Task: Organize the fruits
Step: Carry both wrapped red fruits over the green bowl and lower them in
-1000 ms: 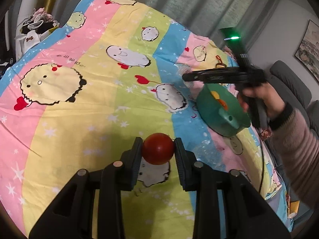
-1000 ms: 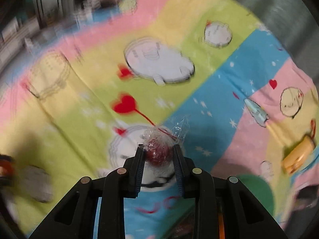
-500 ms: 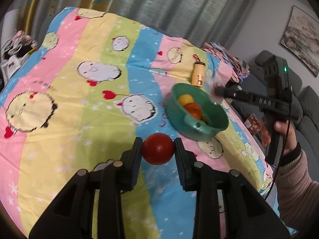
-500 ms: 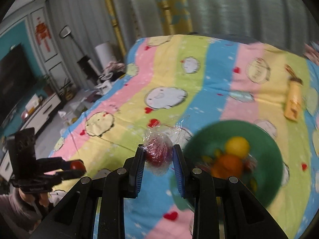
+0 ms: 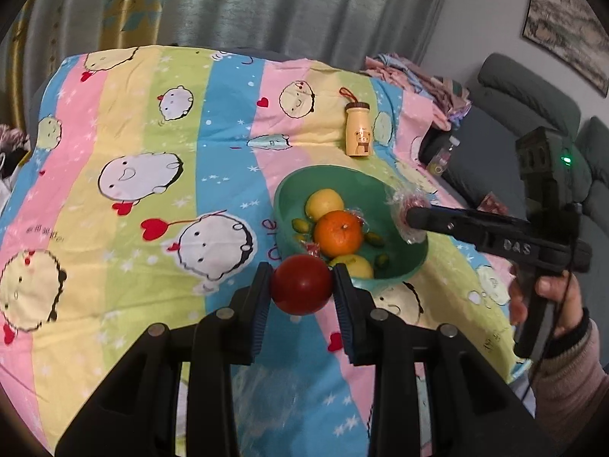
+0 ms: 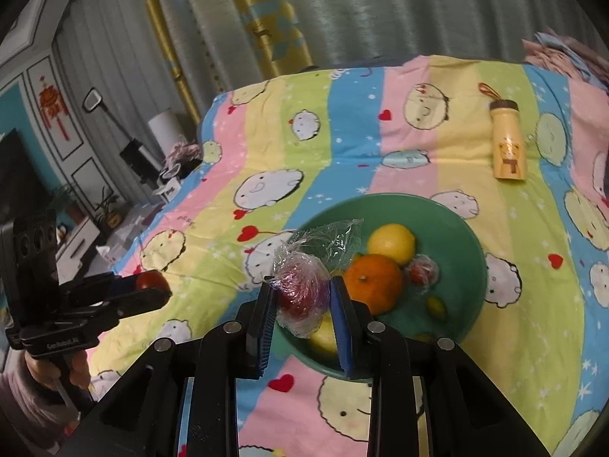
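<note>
While a second ago both claws were off over bare bedspread, now left claw clamps red apple at green bowl 6 o'clock rim; right claw grips wrapped red fruit above bowl interior. Drop-off imminent.

My left claw grips a smooth red apple just beside the near rim of the green bowl. My right claw pinches a plastic-wrapped red fruit above the bowl's edge. Inside lie an orange, two yellow fruits, small green ones and another wrapped red fruit.
</note>
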### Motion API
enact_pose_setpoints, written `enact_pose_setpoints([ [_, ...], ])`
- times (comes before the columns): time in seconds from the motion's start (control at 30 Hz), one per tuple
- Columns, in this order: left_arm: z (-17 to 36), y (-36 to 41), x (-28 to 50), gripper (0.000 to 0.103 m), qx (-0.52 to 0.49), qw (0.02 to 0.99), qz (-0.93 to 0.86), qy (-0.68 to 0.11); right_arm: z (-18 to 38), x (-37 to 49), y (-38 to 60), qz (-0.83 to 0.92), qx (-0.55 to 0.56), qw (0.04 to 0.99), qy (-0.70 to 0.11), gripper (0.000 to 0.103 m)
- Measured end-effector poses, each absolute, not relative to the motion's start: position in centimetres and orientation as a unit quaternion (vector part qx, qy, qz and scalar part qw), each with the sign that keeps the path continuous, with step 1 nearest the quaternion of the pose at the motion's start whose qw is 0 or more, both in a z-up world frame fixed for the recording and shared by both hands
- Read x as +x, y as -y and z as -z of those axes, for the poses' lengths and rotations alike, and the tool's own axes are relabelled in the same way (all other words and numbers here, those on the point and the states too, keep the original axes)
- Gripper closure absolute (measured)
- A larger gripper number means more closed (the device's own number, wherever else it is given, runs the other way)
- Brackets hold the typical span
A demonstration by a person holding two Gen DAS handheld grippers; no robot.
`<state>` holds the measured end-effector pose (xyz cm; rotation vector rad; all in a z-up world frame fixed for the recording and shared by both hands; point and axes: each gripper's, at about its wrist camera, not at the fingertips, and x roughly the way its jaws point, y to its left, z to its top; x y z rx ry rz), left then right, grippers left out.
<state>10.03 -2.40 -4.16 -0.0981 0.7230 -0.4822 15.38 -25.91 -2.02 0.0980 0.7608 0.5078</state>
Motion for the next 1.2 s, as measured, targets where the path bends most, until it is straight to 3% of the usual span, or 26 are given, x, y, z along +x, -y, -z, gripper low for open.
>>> enact_pose_setpoints([
  [0.5,6.6,9.2,16.7,0.071,0.018,0.895,0.223,-0.387,3.6,17.3,27.4,-0.221,0.033,0.896,-0.385,0.073],
  [1.2,7.3,10.6,18.5,0.071,0.032,0.891,0.217,-0.397,4.6,18.4,28.0,-0.221,0.038,0.895,-0.387,0.073],
])
